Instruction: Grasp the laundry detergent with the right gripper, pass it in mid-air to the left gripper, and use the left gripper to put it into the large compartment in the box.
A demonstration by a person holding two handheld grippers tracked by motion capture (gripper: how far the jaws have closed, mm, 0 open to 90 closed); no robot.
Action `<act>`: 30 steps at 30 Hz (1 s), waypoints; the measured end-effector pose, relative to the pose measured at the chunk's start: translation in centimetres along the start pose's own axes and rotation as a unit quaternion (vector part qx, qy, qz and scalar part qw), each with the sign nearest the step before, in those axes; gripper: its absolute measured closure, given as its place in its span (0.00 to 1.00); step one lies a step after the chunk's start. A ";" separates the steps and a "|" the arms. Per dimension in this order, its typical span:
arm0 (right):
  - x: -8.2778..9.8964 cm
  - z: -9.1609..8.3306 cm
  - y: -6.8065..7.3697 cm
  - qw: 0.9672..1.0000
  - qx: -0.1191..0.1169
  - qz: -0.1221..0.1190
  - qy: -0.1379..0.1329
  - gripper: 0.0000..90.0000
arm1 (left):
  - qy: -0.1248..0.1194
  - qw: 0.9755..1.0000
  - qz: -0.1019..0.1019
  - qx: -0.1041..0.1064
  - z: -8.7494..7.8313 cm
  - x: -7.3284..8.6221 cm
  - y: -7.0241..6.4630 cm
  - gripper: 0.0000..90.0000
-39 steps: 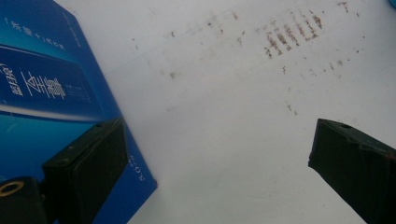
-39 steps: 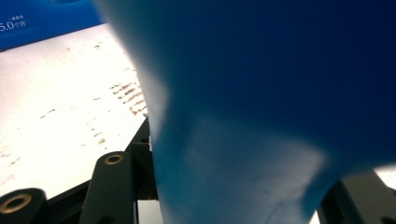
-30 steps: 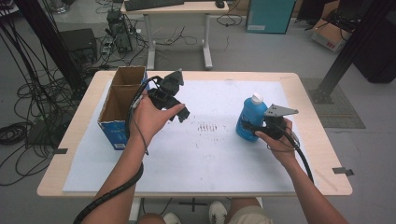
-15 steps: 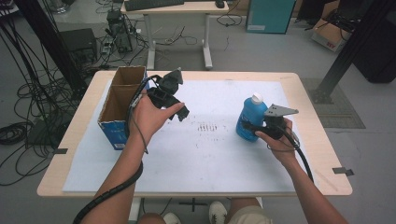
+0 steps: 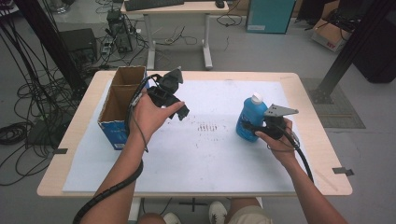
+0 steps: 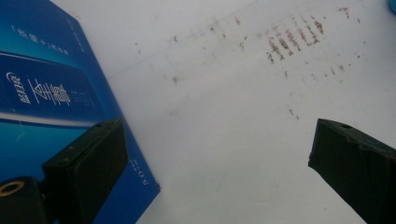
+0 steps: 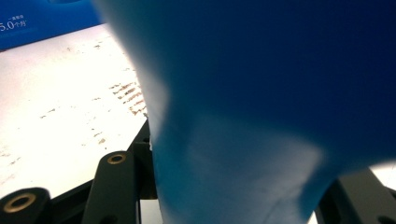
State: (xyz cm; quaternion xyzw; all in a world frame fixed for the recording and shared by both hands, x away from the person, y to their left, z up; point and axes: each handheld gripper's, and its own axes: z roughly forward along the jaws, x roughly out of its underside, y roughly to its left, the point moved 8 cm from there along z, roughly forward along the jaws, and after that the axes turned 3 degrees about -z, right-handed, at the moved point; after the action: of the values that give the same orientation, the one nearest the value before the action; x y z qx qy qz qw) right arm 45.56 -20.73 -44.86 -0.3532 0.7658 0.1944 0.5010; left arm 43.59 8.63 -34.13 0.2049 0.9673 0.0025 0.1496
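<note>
A blue bottle [image 5: 246,116] with a white cap stands upright on the white mat [image 5: 210,158], right of centre. My right gripper [image 5: 251,126] is shut on its lower body from the right. In the right gripper view the bottle [image 7: 261,93] sits close up between the two black jaws of the right gripper [image 7: 238,186]. My left gripper [image 5: 180,100] is held up above the mat beside an open cardboard box [image 5: 114,135]. In the left gripper view the left gripper [image 6: 219,144] has its jaws wide apart with nothing between them, and the box's blue printed side [image 6: 46,93] lies at the left.
A patch of brown marks [image 5: 208,127] stains the middle of the mat. The box stands at the table's left edge, top open. Beyond the table are a desk [image 5: 175,9], cables on the floor and a black post [image 5: 350,46].
</note>
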 end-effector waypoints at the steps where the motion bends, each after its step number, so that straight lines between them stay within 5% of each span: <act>1: 0.0 0.0 0.0 1.000 0.000 0.000 0.000 0.50 | 0.000 1.000 0.000 0.000 0.0 0.0 0.0 0.06; 13: -0.1 0.0 0.0 1.000 0.000 0.006 0.009 0.49 | -0.002 1.000 0.007 -0.002 -0.7 -0.1 0.3 0.06; 30: -1.0 0.3 -0.4 0.999 -0.006 0.019 0.038 0.50 | -0.004 0.998 0.059 -0.005 -3.3 -0.7 1.0 0.06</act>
State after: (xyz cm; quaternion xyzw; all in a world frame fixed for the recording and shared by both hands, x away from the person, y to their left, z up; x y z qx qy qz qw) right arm 46.31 -20.45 -44.08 -0.3491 0.7898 0.1948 0.4652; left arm 43.64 9.47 -30.73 0.2608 0.9529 0.0159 0.1540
